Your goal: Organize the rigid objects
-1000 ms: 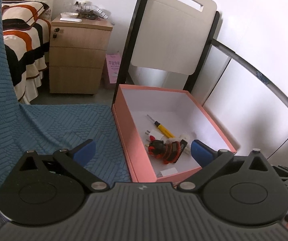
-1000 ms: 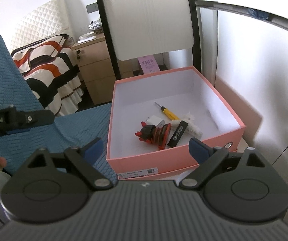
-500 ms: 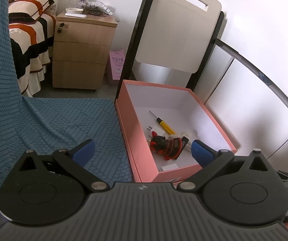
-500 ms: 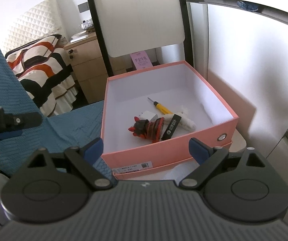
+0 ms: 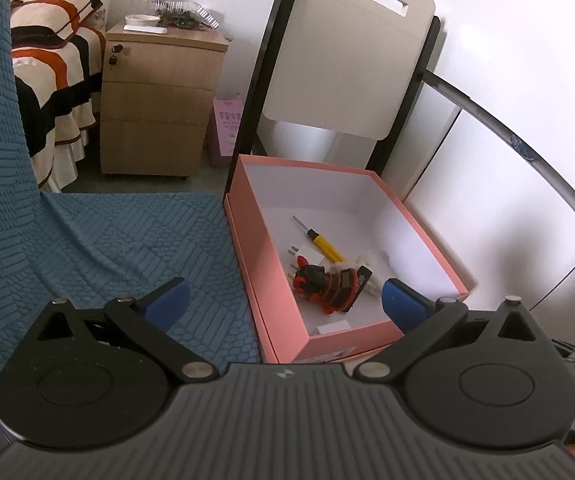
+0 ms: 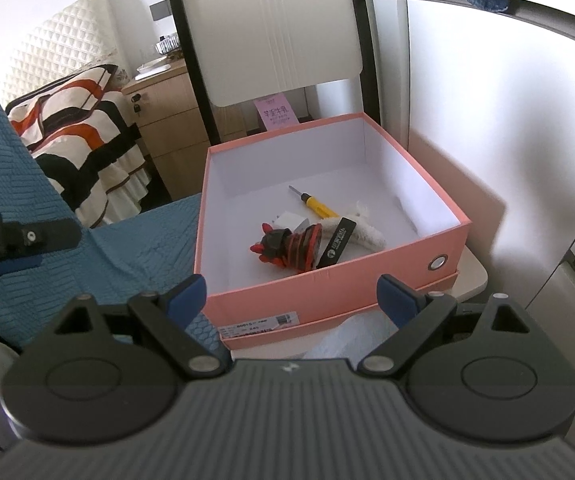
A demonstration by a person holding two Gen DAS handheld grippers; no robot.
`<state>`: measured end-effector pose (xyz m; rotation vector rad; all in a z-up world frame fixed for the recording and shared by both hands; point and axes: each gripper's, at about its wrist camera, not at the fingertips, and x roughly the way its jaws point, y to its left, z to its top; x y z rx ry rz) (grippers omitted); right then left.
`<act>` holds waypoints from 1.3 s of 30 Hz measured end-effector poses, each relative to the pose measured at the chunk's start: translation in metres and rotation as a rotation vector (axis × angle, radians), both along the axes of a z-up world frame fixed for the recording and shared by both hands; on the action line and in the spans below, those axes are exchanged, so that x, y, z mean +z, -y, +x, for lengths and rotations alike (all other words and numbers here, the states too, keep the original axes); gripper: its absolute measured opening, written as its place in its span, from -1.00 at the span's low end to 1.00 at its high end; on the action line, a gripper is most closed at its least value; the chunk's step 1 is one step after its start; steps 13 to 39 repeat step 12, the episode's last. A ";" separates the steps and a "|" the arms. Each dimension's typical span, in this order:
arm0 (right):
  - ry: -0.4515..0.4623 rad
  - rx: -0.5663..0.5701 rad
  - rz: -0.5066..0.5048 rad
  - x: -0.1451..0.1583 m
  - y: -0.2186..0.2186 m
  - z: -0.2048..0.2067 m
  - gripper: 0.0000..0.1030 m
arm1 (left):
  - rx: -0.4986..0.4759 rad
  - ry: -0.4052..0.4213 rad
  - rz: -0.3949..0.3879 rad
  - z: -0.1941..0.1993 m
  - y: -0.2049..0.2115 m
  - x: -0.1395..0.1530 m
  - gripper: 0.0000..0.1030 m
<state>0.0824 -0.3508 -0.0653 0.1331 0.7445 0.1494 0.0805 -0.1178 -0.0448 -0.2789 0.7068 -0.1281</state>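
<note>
Pink cardboard box sits right of centre in the left wrist view, open-topped, with the blue textured cloth touching its left wall. Everything rigid I can spot is already inside: a yellow screwdriver toward the far end, a white plug just beside it, and a red-and-black toy nearer, touching a black bar. The left gripper hangs over the box's near left wall, fingers spread wide, holding nothing.

Right wrist view: same box from the near side, resting in its lid on a white stool. The toy leans against the black bar, with a fuzzy white piece behind them and the screwdriver farther back. The right gripper is near the front wall, wide open too, nothing in it.

My guess is the sorting's basically done, since no loose items show on the cloth. If anything needs tidying, I'd go in from above with one gripper, close on the screwdriver handle across its width, and steer clear of the thin box walls so the box doesn't slide off the stool.
</note>
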 end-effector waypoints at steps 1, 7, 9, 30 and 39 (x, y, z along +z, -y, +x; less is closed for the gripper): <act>-0.003 -0.001 0.000 0.000 0.000 0.000 0.81 | 0.002 0.001 -0.001 0.000 0.000 0.001 1.00; -0.013 -0.009 -0.010 -0.003 0.002 0.000 0.81 | 0.012 0.006 0.003 -0.003 -0.003 0.002 1.00; -0.013 -0.012 -0.014 -0.004 0.003 -0.001 0.81 | 0.013 0.009 0.005 -0.004 -0.003 0.002 1.00; 0.013 -0.015 -0.062 -0.002 -0.001 -0.004 0.81 | 0.010 0.009 0.001 -0.004 -0.003 0.002 1.00; 0.013 -0.015 -0.062 -0.002 -0.001 -0.004 0.81 | 0.010 0.009 0.001 -0.004 -0.003 0.002 1.00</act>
